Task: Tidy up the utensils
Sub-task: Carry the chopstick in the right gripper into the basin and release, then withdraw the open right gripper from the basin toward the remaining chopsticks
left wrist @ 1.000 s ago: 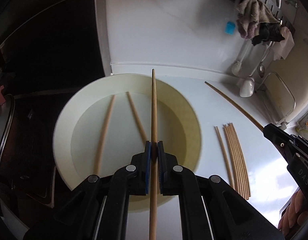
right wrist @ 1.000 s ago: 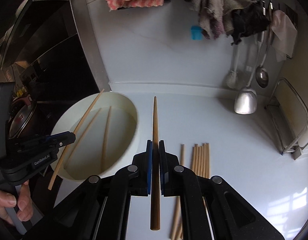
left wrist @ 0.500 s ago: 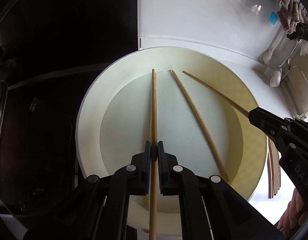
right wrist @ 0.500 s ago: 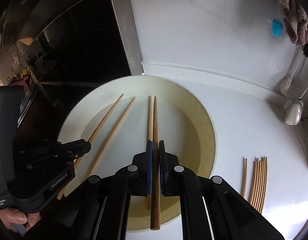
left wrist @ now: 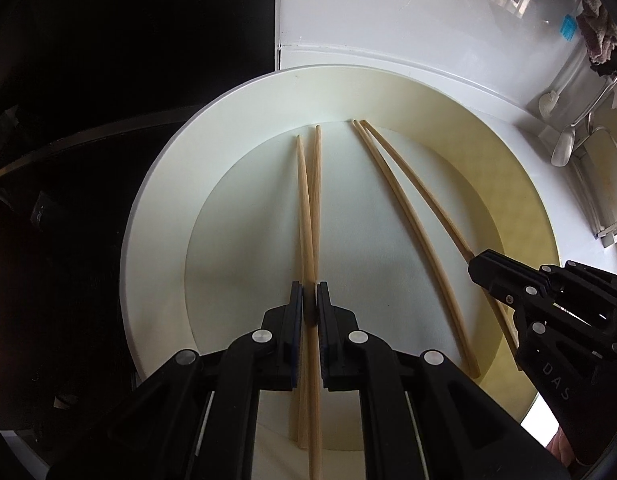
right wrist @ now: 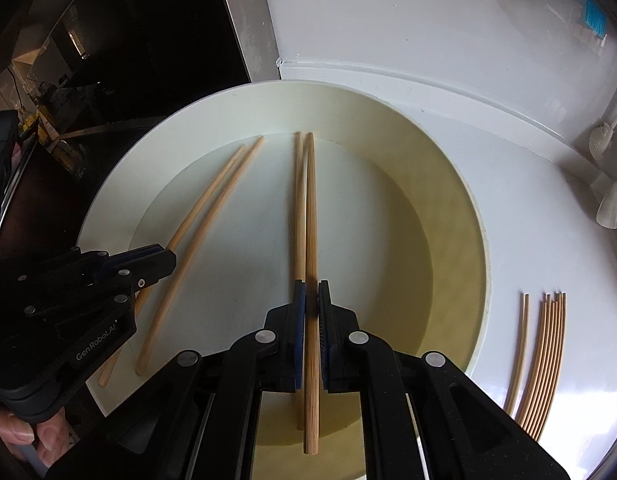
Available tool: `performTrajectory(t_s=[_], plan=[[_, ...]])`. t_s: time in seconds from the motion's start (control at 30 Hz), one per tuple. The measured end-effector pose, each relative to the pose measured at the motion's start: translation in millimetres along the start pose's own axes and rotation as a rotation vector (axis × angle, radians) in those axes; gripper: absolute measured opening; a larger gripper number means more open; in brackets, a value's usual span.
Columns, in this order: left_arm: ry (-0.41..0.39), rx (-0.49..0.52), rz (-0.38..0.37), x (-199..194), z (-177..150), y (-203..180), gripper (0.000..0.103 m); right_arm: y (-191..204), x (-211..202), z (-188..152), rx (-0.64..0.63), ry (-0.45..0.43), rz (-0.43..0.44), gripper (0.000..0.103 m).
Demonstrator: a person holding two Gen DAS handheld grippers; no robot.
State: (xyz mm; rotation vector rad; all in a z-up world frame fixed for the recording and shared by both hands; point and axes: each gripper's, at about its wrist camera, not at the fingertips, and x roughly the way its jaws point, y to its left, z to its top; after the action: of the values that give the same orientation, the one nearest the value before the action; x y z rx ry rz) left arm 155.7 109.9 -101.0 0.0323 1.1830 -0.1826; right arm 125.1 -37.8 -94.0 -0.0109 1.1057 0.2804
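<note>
A cream round basin (left wrist: 236, 92) (right wrist: 480, 216) sits on the white counter. My left gripper (left wrist: 310, 300) is shut on a wooden chopstick (left wrist: 316, 200), lowered inside the basin beside a second chopstick (left wrist: 304, 200) lying on the bottom. My right gripper (right wrist: 311, 300) is shut on another chopstick (right wrist: 310, 208), also low in the basin beside a lying one (right wrist: 298, 200). Each gripper shows in the other's view, the right one (left wrist: 476, 266) and the left one (right wrist: 170, 258). Several more chopsticks (right wrist: 544, 352) lie bundled on the counter right of the basin.
A dark stove area (left wrist: 108, 80) lies left of the basin. The white wall (right wrist: 428, 20) stands behind. A brush (right wrist: 602, 138) and a ladle (right wrist: 612, 204) hang at the right, with a wire rack (left wrist: 604, 184) and cloths (left wrist: 600, 40).
Both grippers have moved from above the counter and rim down into the basin, each still holding its chopstick. The held chopsticks now lie close beside the two on the basin bottom.
</note>
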Motion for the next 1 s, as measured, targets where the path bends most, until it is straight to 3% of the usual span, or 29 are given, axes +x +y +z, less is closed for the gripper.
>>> performTrajectory(t_s=[0.13, 0.2, 0.37, 0.8, 1.0], plan=[[0.007, -0.005, 0.003, 0, -3, 0, 0.029, -2, 8, 2, 0.014, 0.021, 0.009, 0.006], [-0.003, -0.01, 0.006, -3, -3, 2, 0.037, -3, 3, 2, 0.022, 0.008, 0.0, 0.016], [-0.052, -0.034, 0.017, -20, -3, 6, 0.068, -4, -15, 1, 0.015, -0.032, -0.022, 0.023], [-0.117, -0.05, 0.02, -64, -33, -2, 0.081, -9, -69, -42, 0.039, -0.097, -0.033, 0.046], [-0.141, -0.04, 0.015, -82, -51, -18, 0.085, -23, -95, -71, 0.065, -0.112, -0.043, 0.049]])
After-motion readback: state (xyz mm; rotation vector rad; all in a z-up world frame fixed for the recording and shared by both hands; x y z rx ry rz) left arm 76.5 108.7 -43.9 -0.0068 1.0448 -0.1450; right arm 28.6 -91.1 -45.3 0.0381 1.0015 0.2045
